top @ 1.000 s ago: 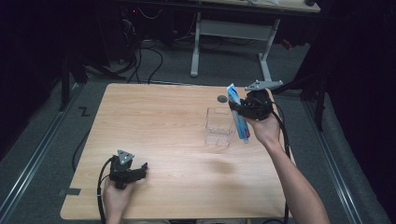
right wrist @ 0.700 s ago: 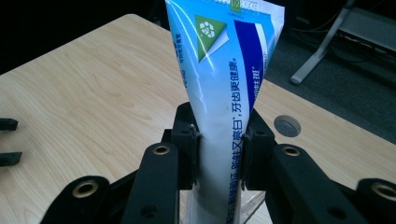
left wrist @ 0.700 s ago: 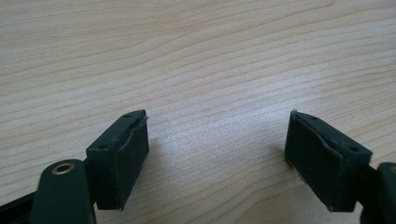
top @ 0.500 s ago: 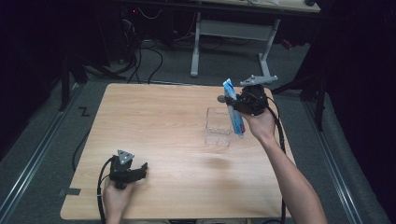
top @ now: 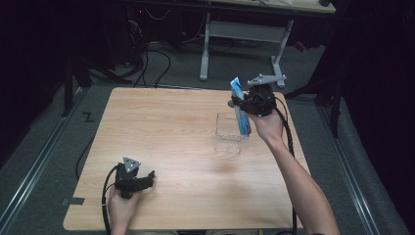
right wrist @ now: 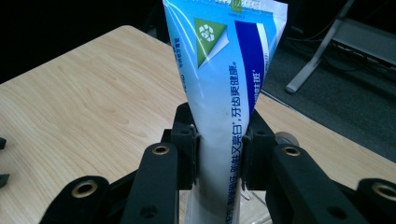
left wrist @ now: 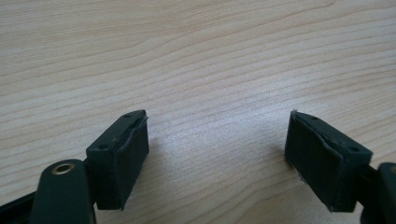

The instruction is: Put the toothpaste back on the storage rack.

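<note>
The right hand-held gripper (top: pixel 243 104) is pinching a toothpaste tube (right wrist: pixel 223 88) mid-body above a clear box (top: pixel 229 133), risking slippage, while the left hand-held gripper (left wrist: pixel 217 158) is sitting wide open, empty, on the desk (top: pixel 166 122).

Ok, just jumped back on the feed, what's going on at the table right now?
A person is working with a claw in each hand. The right claw is shut on a blue and white toothpaste tube, holding it upright above a clear plastic container on the far right part of the wooden table. The left claw is open and holds nothing, resting low on the table near the person's edge.
</note>
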Motion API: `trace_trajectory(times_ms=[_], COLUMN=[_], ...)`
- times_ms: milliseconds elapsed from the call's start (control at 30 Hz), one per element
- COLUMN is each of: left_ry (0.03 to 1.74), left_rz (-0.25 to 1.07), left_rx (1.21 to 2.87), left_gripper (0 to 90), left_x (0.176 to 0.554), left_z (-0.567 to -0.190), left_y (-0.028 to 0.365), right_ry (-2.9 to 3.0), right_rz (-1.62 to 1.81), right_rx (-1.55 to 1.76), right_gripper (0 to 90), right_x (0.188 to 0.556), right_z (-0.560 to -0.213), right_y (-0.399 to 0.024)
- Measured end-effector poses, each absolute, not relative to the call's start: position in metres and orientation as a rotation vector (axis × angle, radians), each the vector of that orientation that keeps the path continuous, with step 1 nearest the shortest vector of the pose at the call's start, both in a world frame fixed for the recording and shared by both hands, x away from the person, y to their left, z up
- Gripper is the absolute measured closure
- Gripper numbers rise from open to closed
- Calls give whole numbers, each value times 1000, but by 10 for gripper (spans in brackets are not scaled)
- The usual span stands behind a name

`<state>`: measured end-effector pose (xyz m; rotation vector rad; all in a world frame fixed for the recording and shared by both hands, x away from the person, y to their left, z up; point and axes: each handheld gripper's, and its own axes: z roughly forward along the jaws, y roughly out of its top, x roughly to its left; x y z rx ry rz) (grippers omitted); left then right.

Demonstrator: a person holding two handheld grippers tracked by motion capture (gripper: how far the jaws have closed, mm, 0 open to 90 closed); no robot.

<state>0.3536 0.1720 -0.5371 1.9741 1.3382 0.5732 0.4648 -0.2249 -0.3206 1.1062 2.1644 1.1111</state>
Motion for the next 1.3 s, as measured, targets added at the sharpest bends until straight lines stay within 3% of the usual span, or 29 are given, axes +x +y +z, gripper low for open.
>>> trace_trajectory(times_ms=[1300], left_ry=[1338], left_rz=[572], left_rx=[1976], left_gripper=[218], left_x=[354], left_z=[-537], left_y=[172], right_ry=[2171], right_rz=[1051], right_rx=[1161], right_gripper=[711], right_x=[484], right_z=[-353], right_y=[-217])
